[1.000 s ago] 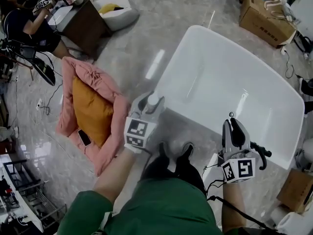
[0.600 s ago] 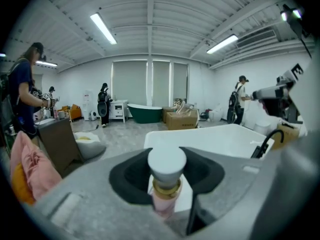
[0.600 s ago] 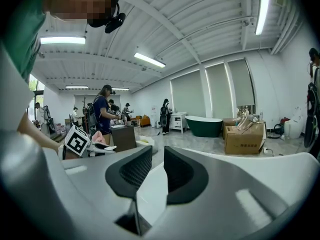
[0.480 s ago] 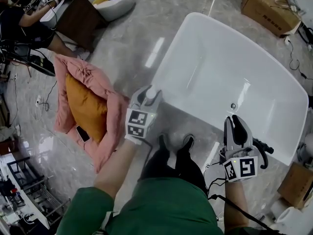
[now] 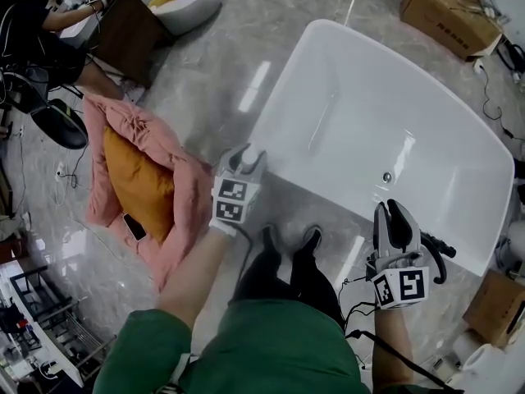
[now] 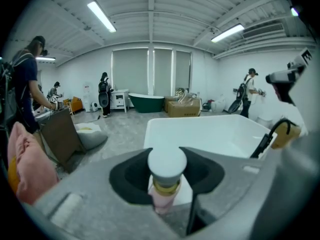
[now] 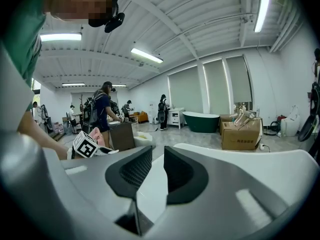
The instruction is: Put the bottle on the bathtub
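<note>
Head view: left claw [image 5: 244, 161] holds the bottle [image 5: 253, 151] just beside the near-left corner of the bathtub [image 5: 369, 97]; right claw [image 5: 396, 214] is at its near-right rim.
Left gripper view: jaws clamped on the bottle's neck, white cap upward.
Right gripper view: jaws slightly apart, nothing between.

L gripper [image 5: 248, 159] is held fwd on the outstretched bare L forearm [image 5: 193, 281], tipped down; its jaws are clamped on a bottle [image 6: 167, 165], cap just above the pads. R gripper [image 5: 392, 212] is held well apart to its right, jaws parted by a narrow gap, nothing btwn.
</note>
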Demonstrator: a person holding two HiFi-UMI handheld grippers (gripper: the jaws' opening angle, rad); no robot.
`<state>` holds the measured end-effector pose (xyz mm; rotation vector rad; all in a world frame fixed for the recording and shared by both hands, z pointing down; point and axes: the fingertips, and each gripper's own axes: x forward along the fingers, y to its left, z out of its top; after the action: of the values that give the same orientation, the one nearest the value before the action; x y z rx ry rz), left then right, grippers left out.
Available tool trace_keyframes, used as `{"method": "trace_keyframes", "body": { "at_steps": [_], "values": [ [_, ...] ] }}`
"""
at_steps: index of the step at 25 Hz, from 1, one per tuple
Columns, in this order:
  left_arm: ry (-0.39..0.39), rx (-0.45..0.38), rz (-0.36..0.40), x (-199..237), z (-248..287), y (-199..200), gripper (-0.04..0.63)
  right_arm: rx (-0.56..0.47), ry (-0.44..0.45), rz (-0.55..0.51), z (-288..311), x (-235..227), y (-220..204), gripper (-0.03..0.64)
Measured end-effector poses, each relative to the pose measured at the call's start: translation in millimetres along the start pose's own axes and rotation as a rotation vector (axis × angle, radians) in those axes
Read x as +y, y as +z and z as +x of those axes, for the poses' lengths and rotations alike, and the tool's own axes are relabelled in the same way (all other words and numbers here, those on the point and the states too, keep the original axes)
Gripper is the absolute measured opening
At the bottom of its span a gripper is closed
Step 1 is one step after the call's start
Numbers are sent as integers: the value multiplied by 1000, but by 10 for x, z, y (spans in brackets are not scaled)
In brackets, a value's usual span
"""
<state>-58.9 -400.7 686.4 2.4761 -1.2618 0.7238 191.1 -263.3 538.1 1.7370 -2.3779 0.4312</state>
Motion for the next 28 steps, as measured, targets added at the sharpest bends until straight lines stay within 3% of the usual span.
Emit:
{"method": "trace_keyframes", "body": {
  "at_steps": [14,28],
  "values": [
    [3,44,5,61,237,-85,160,4,6,10,27,31,6,72],
    [35,28,18,98,231,-127,161,15,14,24,-3,77,-99,72]
  ]
}}
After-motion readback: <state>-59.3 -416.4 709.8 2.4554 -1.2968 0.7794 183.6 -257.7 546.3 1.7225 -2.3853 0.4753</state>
